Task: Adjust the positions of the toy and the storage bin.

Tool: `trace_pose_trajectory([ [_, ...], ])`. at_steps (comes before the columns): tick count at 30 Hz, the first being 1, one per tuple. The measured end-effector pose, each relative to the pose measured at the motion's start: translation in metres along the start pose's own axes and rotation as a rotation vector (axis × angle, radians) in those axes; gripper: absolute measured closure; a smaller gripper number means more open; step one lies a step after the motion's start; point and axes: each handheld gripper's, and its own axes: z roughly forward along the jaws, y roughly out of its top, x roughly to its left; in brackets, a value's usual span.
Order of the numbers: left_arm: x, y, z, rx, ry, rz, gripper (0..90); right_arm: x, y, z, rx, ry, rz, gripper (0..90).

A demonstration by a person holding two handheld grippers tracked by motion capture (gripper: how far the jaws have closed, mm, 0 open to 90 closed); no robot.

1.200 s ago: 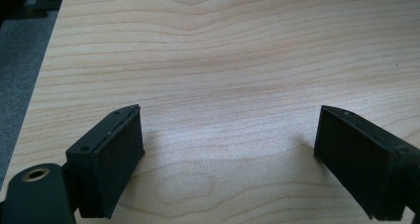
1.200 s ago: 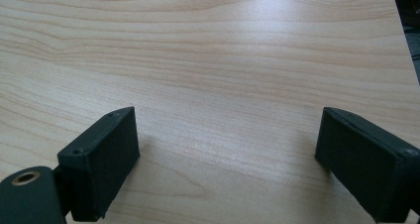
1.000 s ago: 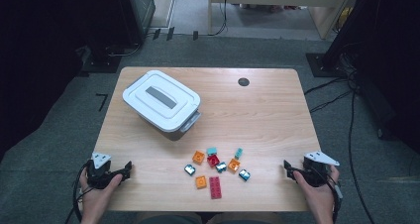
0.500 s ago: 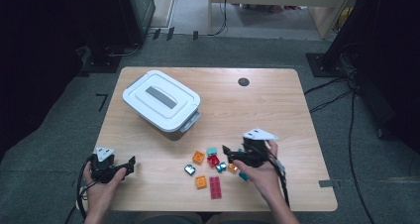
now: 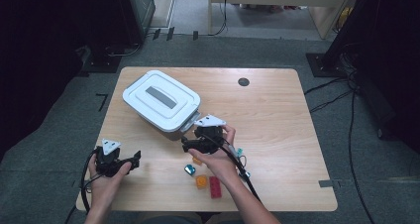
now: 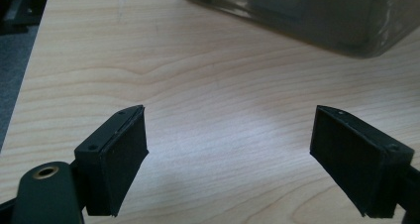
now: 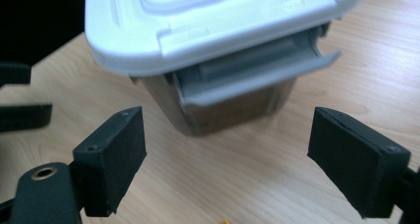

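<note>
The left gripper [image 5: 130, 160] has barely shifted near the table's [image 5: 277, 110] front-left edge, jaws released and empty. The right gripper [image 5: 187, 143] has swept in from the front-right corner, passing over the small bricks [image 5: 207, 181], and now points, jaws spread and empty, at the end latch [image 7: 257, 78] of the lidded storage box [image 5: 161, 105] — likely to unclip it.
</note>
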Motion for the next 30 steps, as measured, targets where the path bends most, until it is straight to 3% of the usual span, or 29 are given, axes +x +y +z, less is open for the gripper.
trace_pose_trajectory([
  [5, 0.001, 0.004, -0.001, -0.008, -0.003, 0.005, 14.7, 0.003, 0.003, 0.009, -0.017, -0.039, 0.028, 20.2],
  [6, 0.002, 0.005, -0.001, -0.011, -0.004, 0.004, 14.7, 0.0, 0.003, 0.01, -0.013, -0.064, 0.036, 21.9],
  [11, 0.008, 0.007, -0.002, -0.02, -0.005, -0.012, 14.7, -0.012, 0.003, 0.009, -0.012, -0.089, 0.074, 25.5],
  [13, 0.01, 0.008, -0.002, -0.021, -0.001, -0.014, 14.8, -0.024, 0.004, 0.006, -0.016, -0.153, 0.09, 29.7],
  [16, 0.01, 0.008, -0.002, -0.023, 0.0, -0.014, 15.5, -0.034, 0.005, 0.005, -0.016, -0.179, 0.104, 32.4],
  [18, 0.011, 0.009, 0.0, -0.032, -0.005, -0.027, 16.1, -0.056, 0.007, 0.002, -0.023, -0.272, 0.135, 47.2],
  [19, 0.011, 0.009, 0.0, -0.032, -0.005, -0.027, 17.1, -0.061, 0.008, 0.001, -0.024, -0.278, 0.148, 51.1],
  [21, 0.015, 0.011, 0.001, -0.052, -0.009, -0.06, 17.1, -0.071, 0.009, -0.006, -0.037, -0.223, 0.211, 54.8],
  [22, 0.019, 0.012, 0.001, -0.064, -0.01, -0.1, 17.1, -0.07, 0.01, -0.008, -0.054, -0.197, 0.218, 56.3],
  [24, 0.024, 0.015, 0.002, -0.072, -0.002, -0.14, 17.2, -0.063, 0.011, -0.009, -0.071, -0.168, 0.204, 56.8],
  [25, 0.026, 0.016, 0.002, -0.074, 0.0, -0.148, 17.7, -0.058, 0.013, -0.006, -0.074, -0.141, 0.198, 56.4],
  [27, 0.027, 0.016, 0.002, -0.079, 0.008, -0.157, 19.3, -0.056, 0.013, -0.004, -0.075, -0.131, 0.2, 56.5],
  [30, 0.028, 0.017, 0.001, -0.083, 0.019, -0.166, 23.5, -0.04, 0.015, 0.003, -0.093, -0.067, 0.245, 58.4],
])
